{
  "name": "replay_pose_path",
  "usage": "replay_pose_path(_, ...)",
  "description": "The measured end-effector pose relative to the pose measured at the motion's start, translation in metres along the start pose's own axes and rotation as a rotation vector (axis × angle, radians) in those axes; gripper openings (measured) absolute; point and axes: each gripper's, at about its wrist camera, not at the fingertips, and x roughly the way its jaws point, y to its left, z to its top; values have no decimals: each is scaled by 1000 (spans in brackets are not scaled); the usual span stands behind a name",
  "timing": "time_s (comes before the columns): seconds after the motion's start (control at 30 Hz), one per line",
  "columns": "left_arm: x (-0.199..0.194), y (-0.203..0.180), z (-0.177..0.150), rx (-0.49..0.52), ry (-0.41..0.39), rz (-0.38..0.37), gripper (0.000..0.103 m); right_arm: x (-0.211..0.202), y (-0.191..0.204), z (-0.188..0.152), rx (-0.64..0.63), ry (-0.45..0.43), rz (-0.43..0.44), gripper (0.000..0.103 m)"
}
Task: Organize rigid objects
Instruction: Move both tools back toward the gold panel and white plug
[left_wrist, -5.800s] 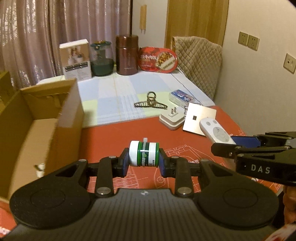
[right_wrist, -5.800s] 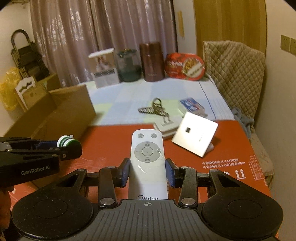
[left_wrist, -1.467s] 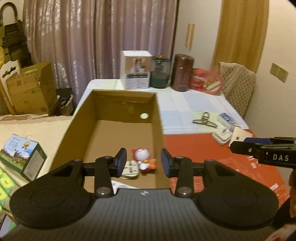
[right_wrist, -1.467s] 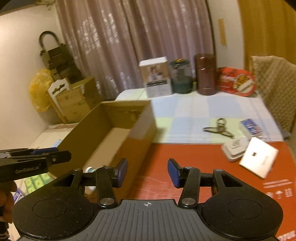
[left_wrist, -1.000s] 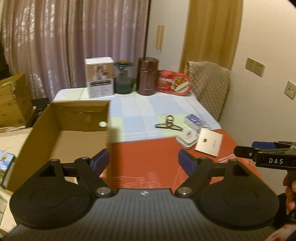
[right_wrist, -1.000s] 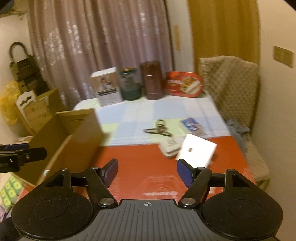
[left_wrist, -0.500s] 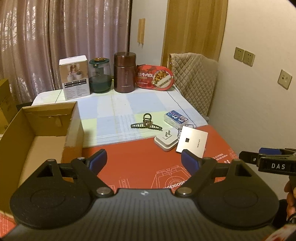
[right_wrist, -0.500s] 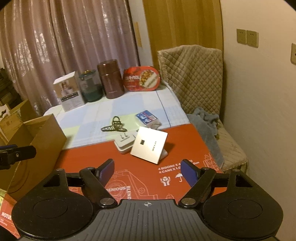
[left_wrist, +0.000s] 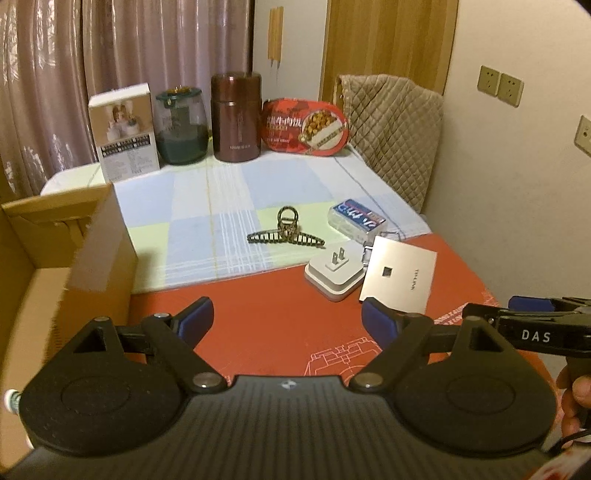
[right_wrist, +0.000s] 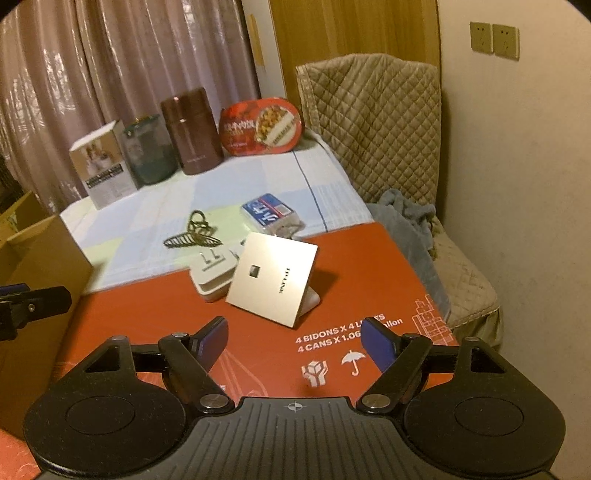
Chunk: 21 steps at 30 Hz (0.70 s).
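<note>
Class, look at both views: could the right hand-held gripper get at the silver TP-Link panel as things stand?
Probably yes. The right hand-held gripper is open and empty, and the silver TP-Link panel stands tilted just ahead with bare red surface between. The white plug adapter touches only its far-left side.

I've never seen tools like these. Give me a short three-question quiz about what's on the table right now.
1. True or false: the left tool and the right tool are both open and empty.
2. Which item touches the plug? A) hair clip B) silver panel C) brown flask
3. Fill in: the cardboard box stands to the ____ of the hair clip in the left wrist view.

Key: 1 true; 2 B; 3 left.
</note>
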Motion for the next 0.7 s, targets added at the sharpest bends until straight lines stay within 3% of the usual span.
replay_pose_path(0.53,79,10,-1,-30,37,-4,85,99,8,17,-32,13,-23,76)
replay_pose_path(0.7,90,12,-2,-39,40,-9,85,120,7,19,-50,65,-41,76)
